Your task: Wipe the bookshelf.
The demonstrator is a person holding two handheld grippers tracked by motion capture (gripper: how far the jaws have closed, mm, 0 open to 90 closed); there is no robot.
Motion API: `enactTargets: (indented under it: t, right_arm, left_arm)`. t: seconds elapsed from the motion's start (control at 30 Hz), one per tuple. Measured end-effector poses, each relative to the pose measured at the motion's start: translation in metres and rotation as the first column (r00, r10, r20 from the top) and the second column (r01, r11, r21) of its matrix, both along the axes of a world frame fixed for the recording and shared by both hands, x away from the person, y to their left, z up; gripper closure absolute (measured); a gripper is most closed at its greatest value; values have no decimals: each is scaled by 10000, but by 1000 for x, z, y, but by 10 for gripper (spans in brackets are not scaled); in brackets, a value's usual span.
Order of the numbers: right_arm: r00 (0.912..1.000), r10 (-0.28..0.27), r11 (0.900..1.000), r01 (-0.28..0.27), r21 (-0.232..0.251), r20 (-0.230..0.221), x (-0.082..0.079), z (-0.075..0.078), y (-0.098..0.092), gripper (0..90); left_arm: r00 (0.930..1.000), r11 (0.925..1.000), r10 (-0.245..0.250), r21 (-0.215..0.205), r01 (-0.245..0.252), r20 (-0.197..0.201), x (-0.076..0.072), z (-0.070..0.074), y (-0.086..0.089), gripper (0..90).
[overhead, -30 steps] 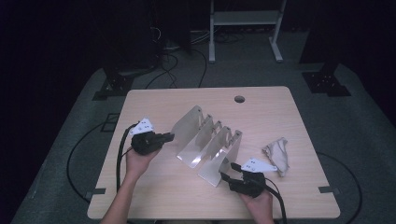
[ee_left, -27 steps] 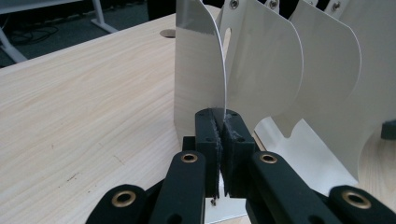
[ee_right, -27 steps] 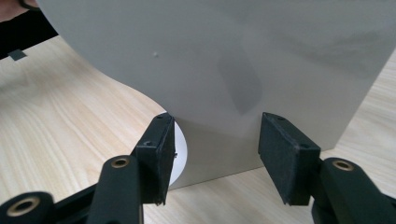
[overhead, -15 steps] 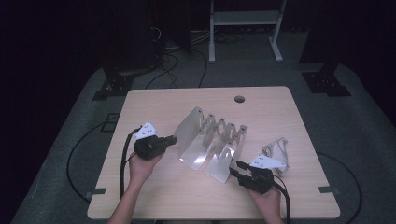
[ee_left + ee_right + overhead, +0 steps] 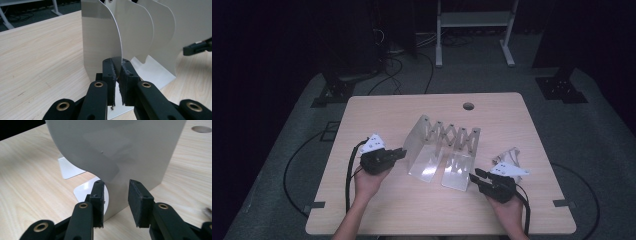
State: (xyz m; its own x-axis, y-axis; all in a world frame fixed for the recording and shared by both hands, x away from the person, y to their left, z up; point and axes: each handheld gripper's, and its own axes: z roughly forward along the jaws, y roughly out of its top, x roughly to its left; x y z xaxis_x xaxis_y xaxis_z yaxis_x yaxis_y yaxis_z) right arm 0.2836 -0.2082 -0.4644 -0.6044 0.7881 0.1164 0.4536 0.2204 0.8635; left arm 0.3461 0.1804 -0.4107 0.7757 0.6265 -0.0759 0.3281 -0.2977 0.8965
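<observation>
1. White expandable file rack (image 5: 444, 150) stands mid-table (image 5: 377, 107), dividers fanned out, scissor links along the back.
2. Left gripper (image 5: 401, 152) pinches the edge of the rack's left end divider (image 5: 100, 42), pads tight on the sheet.
3. Right gripper (image 5: 476, 175) has just been closing; right end divider (image 5: 140, 155) sits between its pads, a gap on both sides.

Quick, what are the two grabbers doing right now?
Left gripper: shut on the rack's end plate.
Right gripper: jaws just closing around the other end plate, not pressing yet.
</observation>
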Motion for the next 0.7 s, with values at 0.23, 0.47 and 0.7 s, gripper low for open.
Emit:
enactTargets:
  t: [0.23,0.47,0.7]
  right_arm:
    - [9999,-63,10000,63,4,102,7,0,-10,727]
    - [9999,-125,9999,124,98,84,14,-1,-18,796]
    - [9992,-383,9992,381,147,111,20,-1,-22,812]
  left_arm:
    - [10000,10000,-72,62,73,-20,-4,1,-5,829]
    - [10000,10000,-20,-93,19,-73,-6,-1,-8,824]
    - [9999,9999,85,-57,-86,-99,-7,1,-14,809]
